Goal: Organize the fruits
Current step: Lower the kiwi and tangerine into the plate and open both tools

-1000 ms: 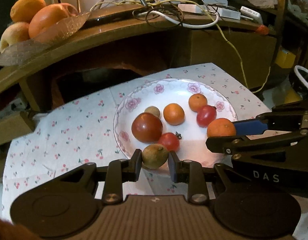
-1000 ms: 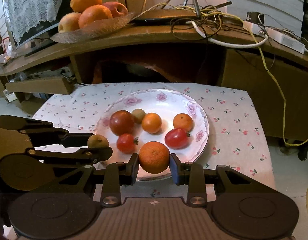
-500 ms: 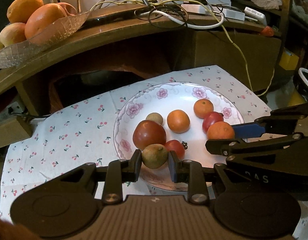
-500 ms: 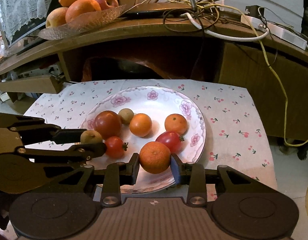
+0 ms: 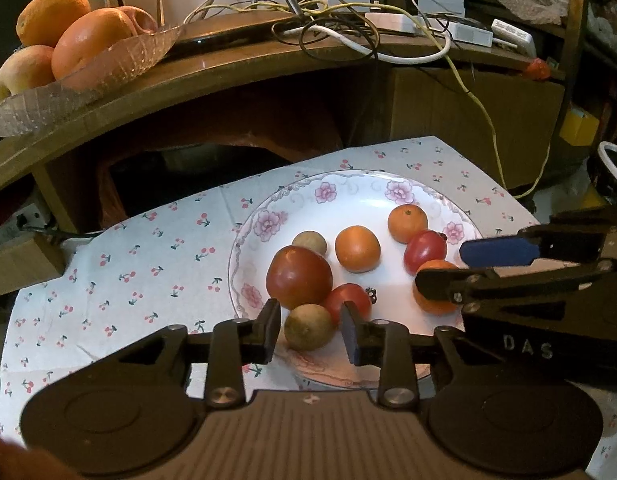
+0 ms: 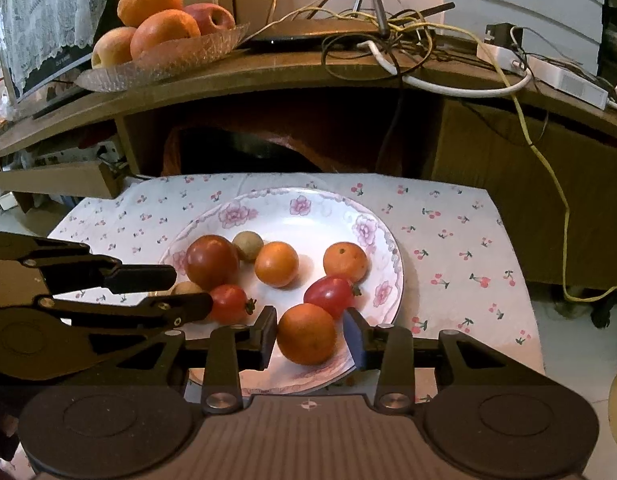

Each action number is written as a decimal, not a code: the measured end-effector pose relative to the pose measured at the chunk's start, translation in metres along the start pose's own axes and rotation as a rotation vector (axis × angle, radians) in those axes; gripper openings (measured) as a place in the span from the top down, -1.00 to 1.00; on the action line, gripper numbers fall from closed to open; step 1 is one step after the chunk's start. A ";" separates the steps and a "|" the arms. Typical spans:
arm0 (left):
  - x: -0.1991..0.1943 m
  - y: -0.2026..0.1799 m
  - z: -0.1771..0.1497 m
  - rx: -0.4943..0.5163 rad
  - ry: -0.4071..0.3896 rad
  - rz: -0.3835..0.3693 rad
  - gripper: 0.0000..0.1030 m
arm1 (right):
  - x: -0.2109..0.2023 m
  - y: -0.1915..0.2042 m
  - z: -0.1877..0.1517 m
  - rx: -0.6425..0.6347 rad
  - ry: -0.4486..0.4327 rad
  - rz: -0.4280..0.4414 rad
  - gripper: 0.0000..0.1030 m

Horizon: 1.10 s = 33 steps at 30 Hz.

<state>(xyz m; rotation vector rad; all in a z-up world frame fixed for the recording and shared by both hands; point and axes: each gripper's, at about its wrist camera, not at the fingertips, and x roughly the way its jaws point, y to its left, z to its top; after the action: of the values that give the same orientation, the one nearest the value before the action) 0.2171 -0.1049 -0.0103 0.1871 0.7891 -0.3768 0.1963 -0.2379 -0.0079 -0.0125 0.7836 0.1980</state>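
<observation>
Fingers (image 5: 309,330) wider; cherry-print cloth (image 5: 140,264)

on the floral white plate (image 6: 382,258): three small oranges (image 6: 276,264), three red tomatoes (image 6: 211,261), two brownish round fruits (image 5: 309,327).

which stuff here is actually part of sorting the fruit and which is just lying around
Part of the job:
- flowered plate
- brownish-green fruit between the left claw fingers
- orange between the right claw fingers
- large tomato, small tomatoes and oranges on the plate

Just lying about:
- glass fruit dish on the shelf
- tangled cables
- cherry-print cloth
</observation>
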 end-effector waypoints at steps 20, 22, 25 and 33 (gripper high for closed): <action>-0.007 0.002 0.002 -0.016 -0.001 0.039 -0.01 | -0.006 -0.002 0.001 0.009 -0.012 -0.035 0.16; -0.010 0.002 0.002 -0.017 -0.004 0.051 -0.04 | -0.007 -0.002 0.001 0.011 -0.013 -0.041 0.13; -0.016 0.001 0.001 -0.016 -0.017 0.067 -0.16 | -0.011 -0.002 0.000 0.013 -0.019 -0.046 0.10; -0.031 -0.001 -0.003 -0.022 -0.032 0.090 -0.34 | -0.026 0.002 -0.005 -0.001 -0.028 -0.052 0.07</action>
<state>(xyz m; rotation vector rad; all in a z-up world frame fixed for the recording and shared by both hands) 0.1945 -0.0969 0.0102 0.1949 0.7505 -0.2851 0.1746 -0.2408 0.0072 -0.0308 0.7542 0.1490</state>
